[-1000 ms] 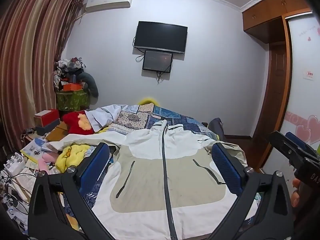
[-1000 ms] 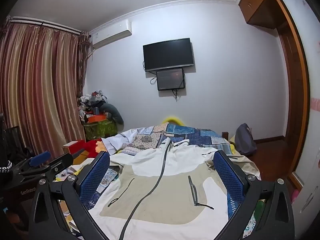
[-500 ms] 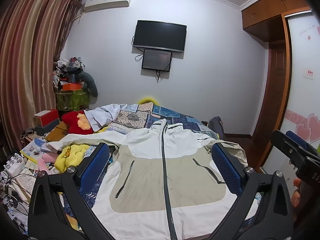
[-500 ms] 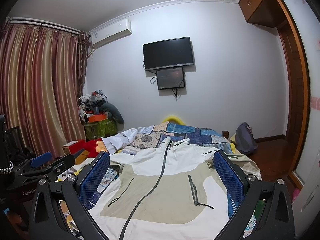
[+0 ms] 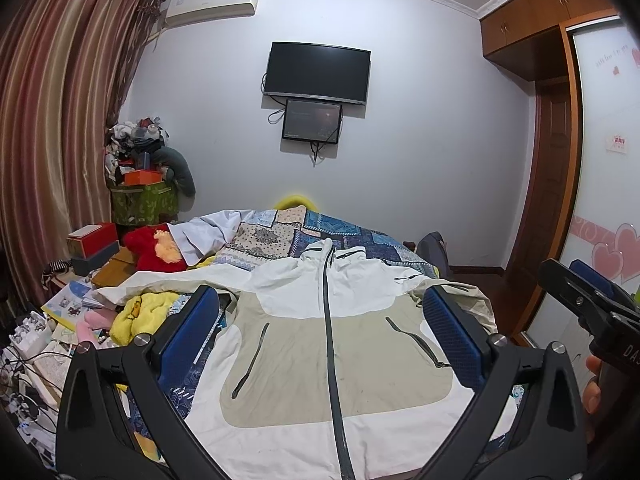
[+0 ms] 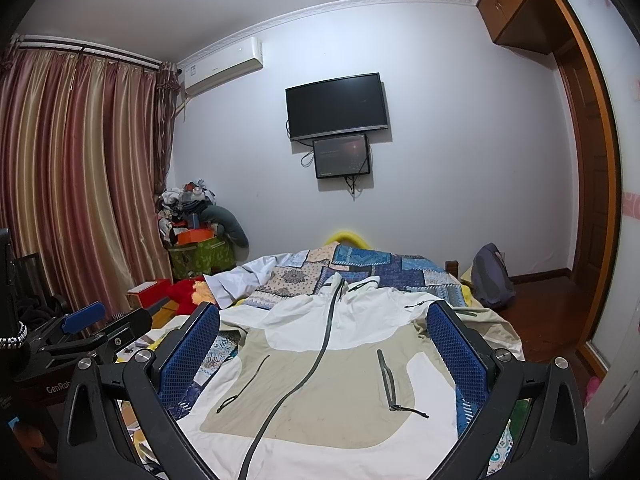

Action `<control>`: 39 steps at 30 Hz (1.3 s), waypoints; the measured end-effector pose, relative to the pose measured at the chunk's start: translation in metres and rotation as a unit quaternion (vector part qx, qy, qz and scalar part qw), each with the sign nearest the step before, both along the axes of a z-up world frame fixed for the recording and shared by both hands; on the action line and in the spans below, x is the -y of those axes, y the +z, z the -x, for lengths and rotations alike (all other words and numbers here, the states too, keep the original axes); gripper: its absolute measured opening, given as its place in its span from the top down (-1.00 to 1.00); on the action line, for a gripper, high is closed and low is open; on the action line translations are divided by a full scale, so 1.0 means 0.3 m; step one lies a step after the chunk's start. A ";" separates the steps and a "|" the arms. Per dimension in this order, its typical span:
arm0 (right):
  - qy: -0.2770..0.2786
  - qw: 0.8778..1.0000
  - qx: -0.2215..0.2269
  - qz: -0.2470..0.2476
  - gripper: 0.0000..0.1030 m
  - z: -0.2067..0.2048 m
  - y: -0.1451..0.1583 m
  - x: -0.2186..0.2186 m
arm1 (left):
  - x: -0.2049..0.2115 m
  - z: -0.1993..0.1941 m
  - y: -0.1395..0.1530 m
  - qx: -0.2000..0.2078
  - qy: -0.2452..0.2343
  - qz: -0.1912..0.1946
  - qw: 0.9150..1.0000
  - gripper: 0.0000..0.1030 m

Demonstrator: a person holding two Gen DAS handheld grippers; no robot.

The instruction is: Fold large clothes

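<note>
I see the white and tan jacket (image 5: 332, 344) lying flat, zipped up, on the bed (image 5: 352, 240). My left gripper (image 5: 326, 334) and right gripper (image 6: 324, 344) hang above it, jaws wide open, holding nothing.

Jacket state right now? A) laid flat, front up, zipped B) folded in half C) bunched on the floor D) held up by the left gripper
A: the jacket lies spread on the bed with its closed zipper facing up, and both the left gripper and the right gripper are open and hold nothing.
</note>
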State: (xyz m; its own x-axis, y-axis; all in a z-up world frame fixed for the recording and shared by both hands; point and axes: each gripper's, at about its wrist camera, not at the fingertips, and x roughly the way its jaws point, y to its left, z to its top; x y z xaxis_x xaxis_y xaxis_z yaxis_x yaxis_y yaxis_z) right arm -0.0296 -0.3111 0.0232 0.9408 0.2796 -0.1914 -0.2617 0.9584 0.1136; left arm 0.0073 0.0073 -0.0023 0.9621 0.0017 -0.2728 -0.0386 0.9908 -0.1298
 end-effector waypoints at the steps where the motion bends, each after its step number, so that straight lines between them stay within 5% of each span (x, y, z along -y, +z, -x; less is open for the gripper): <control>1: 0.000 1.000 0.000 0.000 -1.00 -0.001 0.001 0.001 | 0.001 -0.001 0.002 0.000 0.000 0.000 1.000 -1.00; 39: -0.002 1.000 -0.013 -0.002 -1.00 -0.012 -0.036 -0.019 | -0.027 -0.021 -0.019 -0.013 0.007 -0.004 1.000 -1.00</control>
State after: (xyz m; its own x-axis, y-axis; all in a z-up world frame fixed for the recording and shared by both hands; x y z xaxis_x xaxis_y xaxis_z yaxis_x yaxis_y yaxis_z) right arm -0.0259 -0.3055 0.0124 0.9365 0.2766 -0.2154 -0.2545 0.9590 0.1248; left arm 0.0137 0.0154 -0.0079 0.9546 0.0177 -0.2975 -0.0557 0.9912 -0.1198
